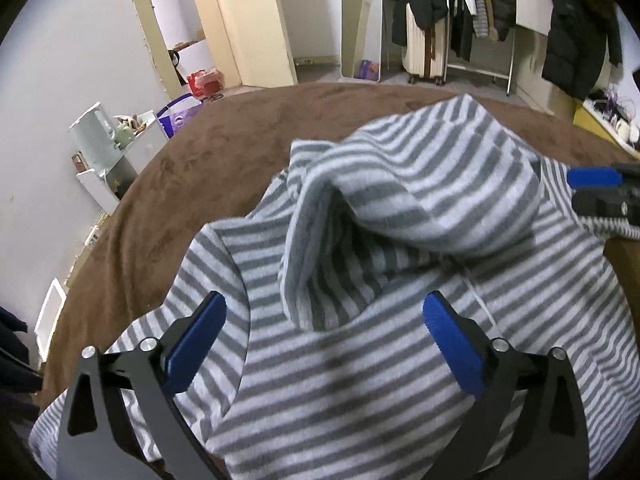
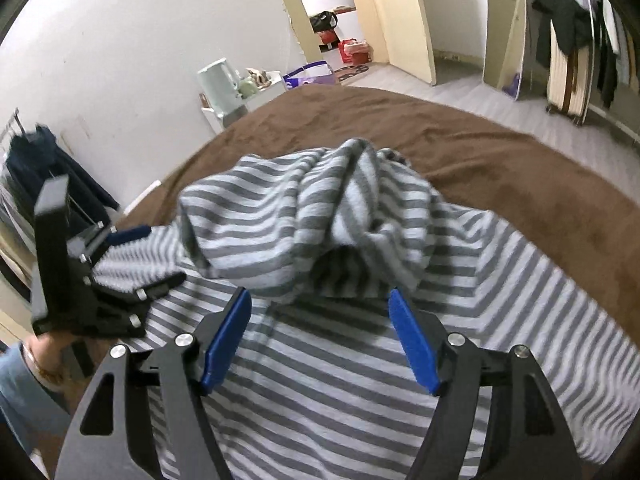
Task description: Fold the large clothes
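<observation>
A large grey-and-white striped garment (image 1: 360, 360) lies on a brown bed cover (image 1: 224, 148), with a bunched, folded-over part (image 1: 400, 200) rising in its middle. My left gripper (image 1: 324, 308) is open just above the cloth, fingers wide apart, holding nothing. My right gripper (image 2: 320, 304) is open too, hovering over the striped garment (image 2: 340, 380) below the bunched part (image 2: 304, 216). In the right wrist view the left gripper (image 2: 120, 248) shows at the left over the garment's edge. In the left wrist view the right gripper (image 1: 600, 192) shows at the far right edge.
A white side table with a kettle (image 1: 96, 136) stands left of the bed. A mirror (image 1: 360, 20), suitcase (image 1: 424, 48) and rack of dark coats (image 1: 576, 28) stand beyond the bed. The brown cover (image 2: 520, 168) extends far around the garment.
</observation>
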{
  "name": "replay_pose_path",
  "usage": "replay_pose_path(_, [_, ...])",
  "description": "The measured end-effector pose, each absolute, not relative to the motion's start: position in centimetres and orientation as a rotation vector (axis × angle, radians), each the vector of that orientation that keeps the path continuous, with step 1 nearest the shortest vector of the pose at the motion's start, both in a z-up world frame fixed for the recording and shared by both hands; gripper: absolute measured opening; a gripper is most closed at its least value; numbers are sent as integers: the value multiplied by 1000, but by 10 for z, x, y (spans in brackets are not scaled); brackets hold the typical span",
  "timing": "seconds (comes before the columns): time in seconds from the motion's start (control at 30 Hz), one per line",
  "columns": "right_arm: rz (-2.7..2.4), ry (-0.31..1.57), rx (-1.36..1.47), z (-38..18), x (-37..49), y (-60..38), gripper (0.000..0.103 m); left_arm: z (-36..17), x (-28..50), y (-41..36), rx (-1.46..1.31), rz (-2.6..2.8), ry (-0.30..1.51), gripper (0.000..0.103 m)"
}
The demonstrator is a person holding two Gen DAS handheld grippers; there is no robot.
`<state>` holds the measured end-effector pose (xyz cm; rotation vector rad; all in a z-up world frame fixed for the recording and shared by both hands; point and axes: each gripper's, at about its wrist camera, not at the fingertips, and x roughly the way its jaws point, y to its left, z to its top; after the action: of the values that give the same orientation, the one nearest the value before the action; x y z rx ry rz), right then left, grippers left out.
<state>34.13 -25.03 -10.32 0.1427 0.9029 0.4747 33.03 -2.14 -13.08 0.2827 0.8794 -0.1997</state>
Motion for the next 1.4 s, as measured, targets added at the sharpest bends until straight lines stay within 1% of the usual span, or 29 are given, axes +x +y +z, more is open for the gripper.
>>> replay_pose_path(0.17, [488, 901, 185, -114, 357, -229, 70, -138, 317, -22, 307, -177, 891, 97])
replay_pose_path(0.23, [488, 894, 184, -119, 362, -222, 58, -139, 312, -20, 308, -175, 896, 97])
replay_pose_path(0.3, [487, 920, 175, -127, 371, -212, 21, -141, 309, -17, 310, -167, 901, 97])
replay_pose_path(0.33, [484, 930, 180, -130, 373, -210, 16, -142, 307, -16, 309, -163, 903, 97])
replay_pose_path(0.4, [479, 927, 170, -131, 372, -205, 13, -141, 305, -11, 297, -154, 908, 97])
replay_pose_path(0.6, [481, 868, 91, -99, 349, -189, 12, -128, 301, 3, 286, -113, 915, 97])
replay_pose_path(0.67, [496, 839, 78, -80, 332, -187, 12, -121, 300, 8, 278, -102, 906, 97])
replay_pose_path(0.8, [509, 826, 50, -60, 297, -185, 12, -106, 295, 14, 265, -75, 884, 97])
replay_pose_path(0.93, [492, 877, 2, -69, 262, -181, 12, -100, 287, 17, 264, -59, 881, 97])
replay_pose_path(1.07, [486, 976, 30, -110, 241, -183, 13, -107, 280, 17, 267, -58, 912, 97])
replay_pose_path(1.17, [482, 1038, 36, -142, 234, -180, 18, -118, 278, 17, 268, -57, 933, 97])
replay_pose_path(1.23, [474, 1057, 54, -156, 232, -180, 24, -126, 277, 15, 269, -56, 948, 97])
replay_pose_path(1.3, [469, 1056, 79, -156, 232, -184, 46, -131, 278, 14, 261, -57, 956, 97])
replay_pose_path(1.33, [465, 1044, 84, -153, 232, -186, 49, -132, 279, 14, 257, -60, 957, 97])
replay_pose_path(1.4, [460, 1000, 100, -139, 232, -197, 50, -132, 284, 13, 243, -71, 952, 97])
